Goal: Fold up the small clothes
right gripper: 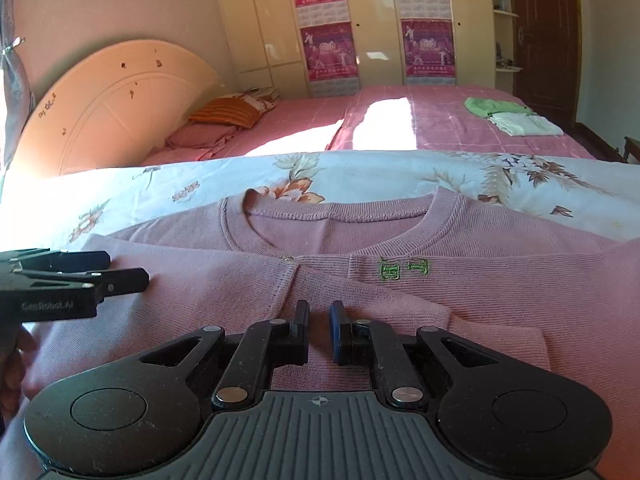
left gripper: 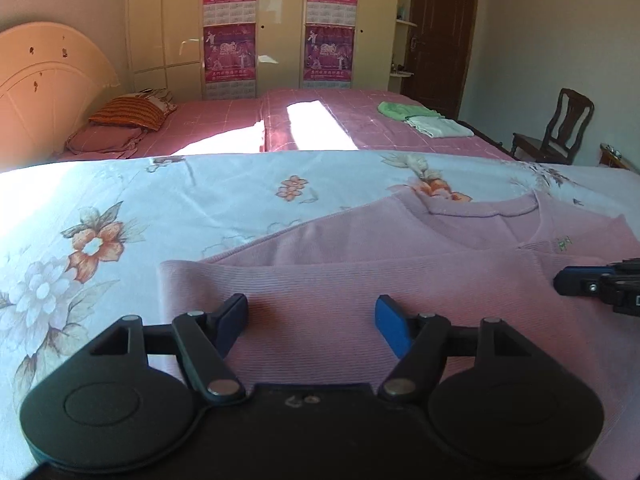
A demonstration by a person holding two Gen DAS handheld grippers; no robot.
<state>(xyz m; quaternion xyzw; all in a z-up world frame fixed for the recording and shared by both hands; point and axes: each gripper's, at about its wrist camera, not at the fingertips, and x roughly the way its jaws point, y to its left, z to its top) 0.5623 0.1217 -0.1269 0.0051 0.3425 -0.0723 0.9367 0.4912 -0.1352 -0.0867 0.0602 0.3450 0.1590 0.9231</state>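
A pink knit sweater (left gripper: 360, 272) lies flat on the floral sheet, neckline at the far side. In the right wrist view the sweater (right gripper: 480, 288) shows small green embroidery (right gripper: 404, 269) below the collar, and a sleeve (right gripper: 500, 344) is folded across its front. My left gripper (left gripper: 312, 308) hovers over the sweater's left part, jaws wide open with nothing between them; the left gripper (right gripper: 126, 269) also shows at the left edge of the right wrist view. My right gripper (right gripper: 319, 312) sits over the sweater's middle, jaws nearly together and holding nothing. The right gripper (left gripper: 568, 280) reaches in from the right edge of the left wrist view.
The floral sheet (left gripper: 160, 200) covers the near surface. Behind it is a pink bed (left gripper: 340, 128) with a striped pillow (left gripper: 128, 114) and folded green (left gripper: 404, 110) and white (left gripper: 440, 127) clothes. A wooden chair (left gripper: 560, 128) stands at the right, a wardrobe at the back.
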